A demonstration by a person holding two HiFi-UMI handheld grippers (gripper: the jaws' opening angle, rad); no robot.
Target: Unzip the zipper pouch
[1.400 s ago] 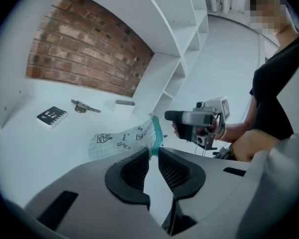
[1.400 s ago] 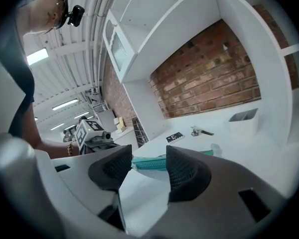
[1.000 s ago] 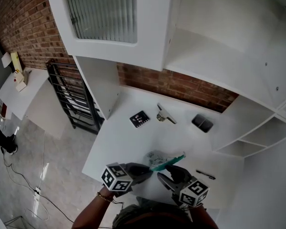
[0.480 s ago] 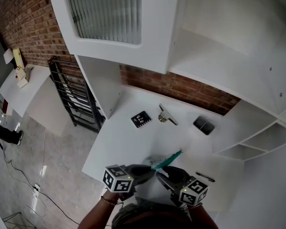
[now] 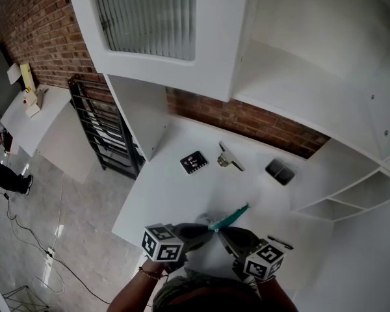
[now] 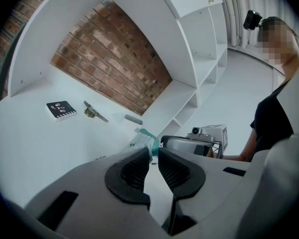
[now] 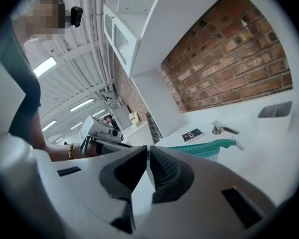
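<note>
- The left gripper (image 6: pixel 153 151) has its jaws drawn narrow, pinching one end of a clear, soft plastic zipper pouch (image 6: pixel 137 141) with a teal zipper strip (image 6: pixel 150 136) along its top.
- The pouch hangs in the air just beyond the left gripper's tips and above the white bench (image 5: pixel 175 194). It appears clear of the surface.
- The right gripper (image 7: pixel 148 151) faces the left one, almost tip to tip. Its jaws have just been closing and now stand together on the near end of the teal strip, which runs away to the right of its tips.
- I judge that it has the slider or its tab, though that piece is too small to make out.
- Done so far: the pouch is lifted and gripped at both sides.
- Left to do: the strip looks like one unbroken band with no gap, so the zipper seems not yet opened. The whole pull along the strip lies ahead, with the left gripper anchoring the pouch.
</note>
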